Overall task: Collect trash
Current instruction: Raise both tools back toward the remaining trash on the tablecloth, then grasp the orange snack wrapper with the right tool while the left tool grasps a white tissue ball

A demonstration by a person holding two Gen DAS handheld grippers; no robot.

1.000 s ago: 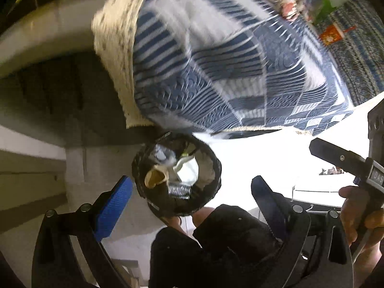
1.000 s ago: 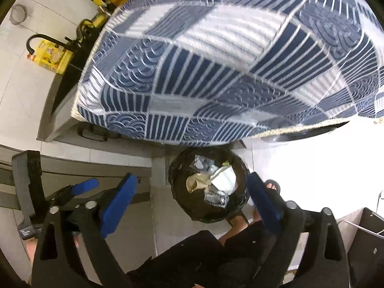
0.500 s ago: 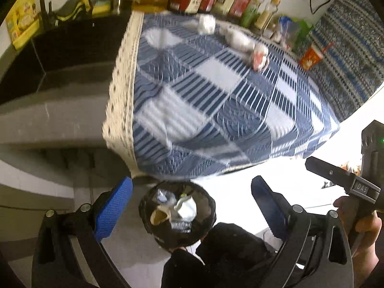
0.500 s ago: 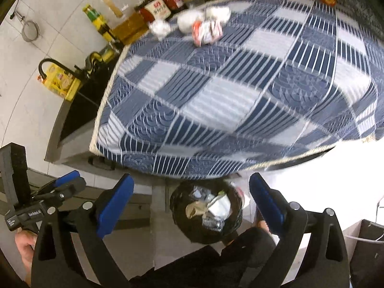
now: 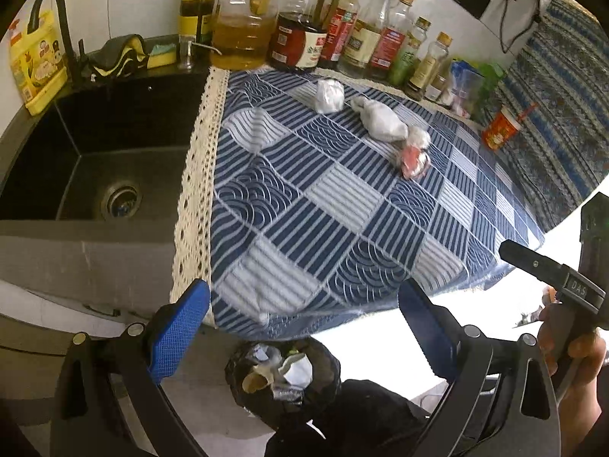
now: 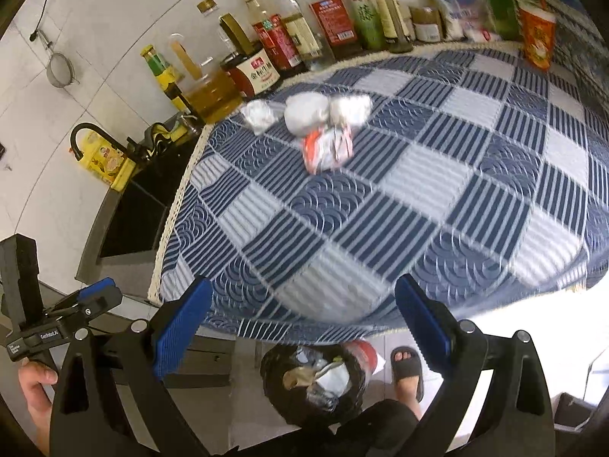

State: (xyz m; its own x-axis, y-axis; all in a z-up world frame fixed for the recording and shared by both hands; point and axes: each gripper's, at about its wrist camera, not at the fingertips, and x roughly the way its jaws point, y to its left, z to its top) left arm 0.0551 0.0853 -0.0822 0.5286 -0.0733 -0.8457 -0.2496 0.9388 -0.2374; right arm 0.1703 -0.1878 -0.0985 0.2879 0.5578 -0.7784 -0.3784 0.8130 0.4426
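Trash lies at the back of the blue checked tablecloth (image 5: pixel 323 205): a crumpled white paper ball (image 5: pixel 329 95), a white wad (image 5: pixel 378 119) and a red-and-white wrapper (image 5: pixel 414 156). They also show in the right wrist view: ball (image 6: pixel 259 115), wad (image 6: pixel 306 112), wrapper (image 6: pixel 328 147). A black-lined trash bin (image 5: pixel 283 375) with scraps inside stands on the floor below the table's front edge, also in the right wrist view (image 6: pixel 316 377). My left gripper (image 5: pixel 304 327) and right gripper (image 6: pixel 302 318) are both open and empty, held above the bin, well short of the trash.
A black sink (image 5: pixel 87 160) with a tap (image 5: pixel 53 19) lies left of the cloth. Several oil and sauce bottles (image 5: pixel 304 26) line the back wall. An orange cup (image 5: pixel 500 129) stands at the right. A sandalled foot (image 6: pixel 407 367) is beside the bin.
Both grippers have tilted up from the bin toward the tabletop; the trash and bottles have come into view and the bin has dropped to the bottom of the frames. Jaws stayed open.
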